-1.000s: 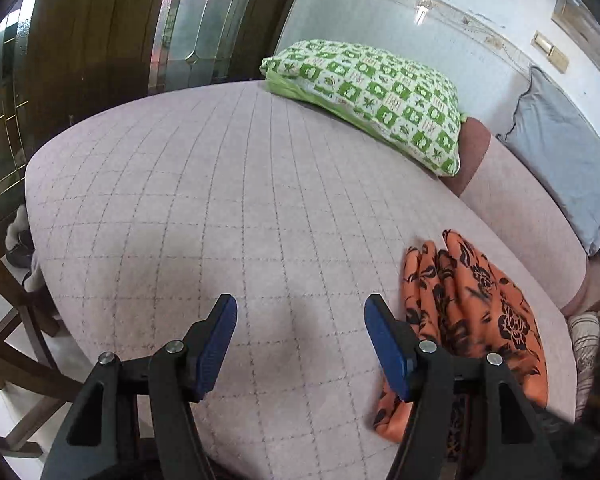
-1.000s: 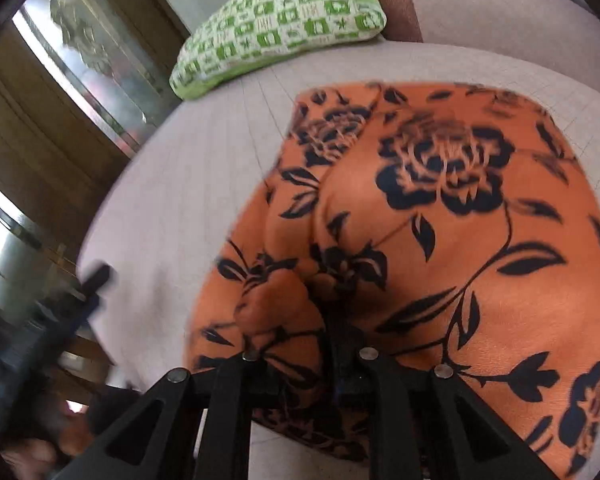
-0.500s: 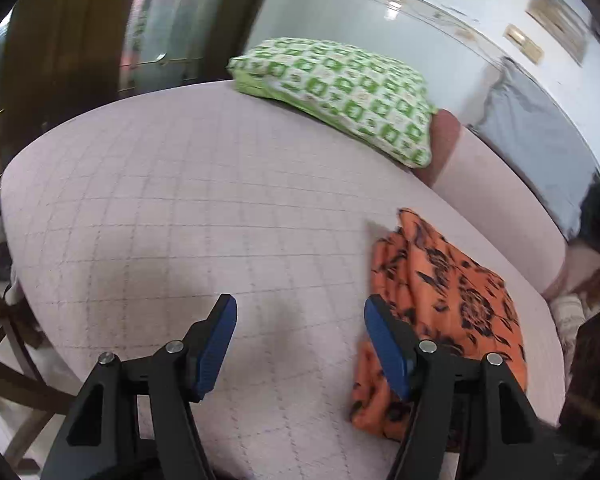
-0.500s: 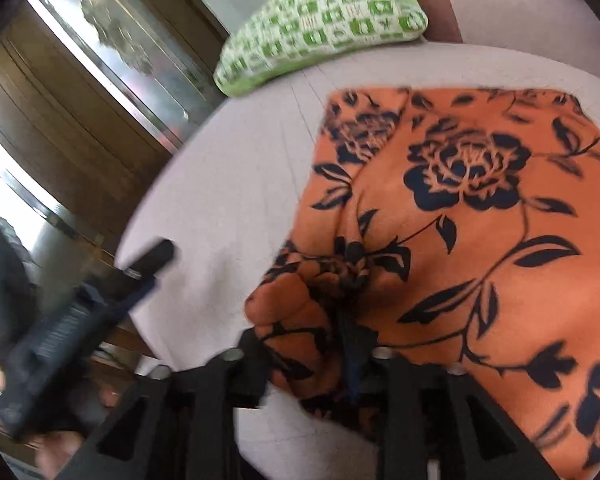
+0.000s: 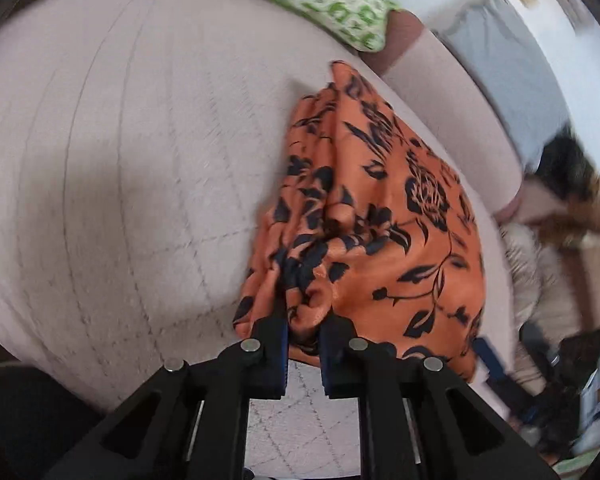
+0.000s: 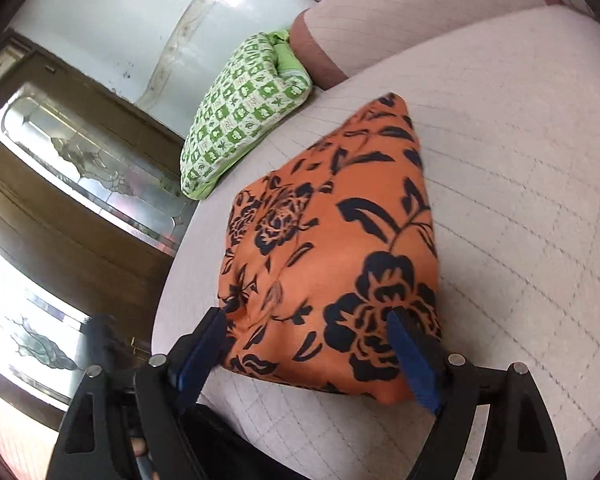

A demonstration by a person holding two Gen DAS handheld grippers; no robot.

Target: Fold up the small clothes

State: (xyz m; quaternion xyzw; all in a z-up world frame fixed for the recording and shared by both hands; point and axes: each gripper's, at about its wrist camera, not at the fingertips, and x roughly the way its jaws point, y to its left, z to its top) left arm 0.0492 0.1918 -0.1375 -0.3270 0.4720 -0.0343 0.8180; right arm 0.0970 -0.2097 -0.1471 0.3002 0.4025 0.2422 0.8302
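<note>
An orange garment with a dark flower print (image 5: 380,220) lies folded on the pale quilted sofa seat (image 5: 120,160). My left gripper (image 5: 303,344) is at its near left corner; its jaws are closing and a bunched fold of the cloth is pinched between them. In the right wrist view the same garment (image 6: 332,240) lies flat, and my right gripper (image 6: 308,356) straddles its near edge. The right jaws are opening wide, with the blue pads (image 6: 412,356) apart from each other and not pressing the cloth.
A green checked pillow (image 6: 244,112) leans at the back of the seat (image 6: 520,200), with a grey cushion (image 5: 500,64) further right. Loose beige and dark fabrics (image 5: 540,272) pile past the seat's right end. A wooden door with glass panes (image 6: 80,168) stands left.
The left gripper dropped towards the garment's near corner and closed on a fold of it. The right gripper let go of the cloth, opened wide and shifted along its near edge.
</note>
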